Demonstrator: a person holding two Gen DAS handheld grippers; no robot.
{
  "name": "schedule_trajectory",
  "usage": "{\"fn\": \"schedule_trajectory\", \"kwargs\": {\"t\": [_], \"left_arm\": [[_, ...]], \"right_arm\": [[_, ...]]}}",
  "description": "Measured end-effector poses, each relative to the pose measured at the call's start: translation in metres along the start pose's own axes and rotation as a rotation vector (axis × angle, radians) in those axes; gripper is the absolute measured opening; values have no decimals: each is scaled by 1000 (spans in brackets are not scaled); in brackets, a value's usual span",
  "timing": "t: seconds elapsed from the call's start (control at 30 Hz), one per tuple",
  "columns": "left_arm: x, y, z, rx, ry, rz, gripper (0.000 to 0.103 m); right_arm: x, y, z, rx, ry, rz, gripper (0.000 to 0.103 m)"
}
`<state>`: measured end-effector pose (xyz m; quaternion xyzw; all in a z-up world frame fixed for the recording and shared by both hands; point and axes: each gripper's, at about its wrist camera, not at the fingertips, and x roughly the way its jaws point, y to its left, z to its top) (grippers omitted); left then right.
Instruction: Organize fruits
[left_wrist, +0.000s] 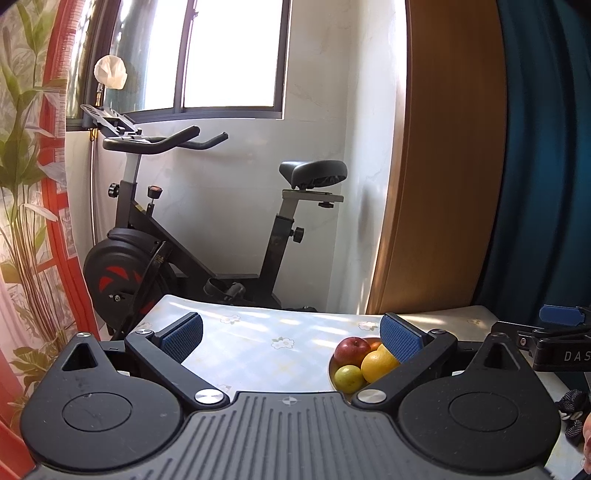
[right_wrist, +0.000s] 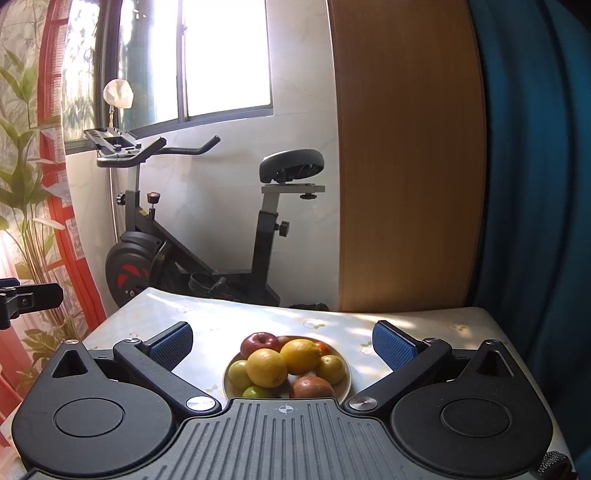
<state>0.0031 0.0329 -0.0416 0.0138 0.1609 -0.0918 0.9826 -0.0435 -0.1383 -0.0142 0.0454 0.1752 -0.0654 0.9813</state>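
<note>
Red apple (right_wrist: 258, 342), yellow oranges (right_wrist: 266, 367) — on a pale, flower-printed tablecloth (right_wrist: 207, 317); blue-padded claw (right_wrist: 282, 347).

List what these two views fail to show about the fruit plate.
- Left wrist view: the right blue finger pad covers most of the round pale plate.
- Right wrist view: the grey gripper body hides the plate's near rim and part of the small green fruit.

One plate (right_wrist: 345, 384) at lower centre: two oranges (right_wrist: 266, 367), one red apple (right_wrist: 258, 341), three or four small green-yellow fruits (right_wrist: 238, 373).
</note>
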Motion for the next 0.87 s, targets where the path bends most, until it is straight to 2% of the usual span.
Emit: {"fn": "schedule_trajectory", "kwargs": {"t": [0.63, 0.87], "left_arm": [[0, -3, 0, 5, -9, 9, 103], [1, -1, 0, 3, -9, -14, 103]], "right_arm": [[2, -2, -1, -4, 6, -2, 103], [6, -3, -2, -4, 9, -1, 103]]}}
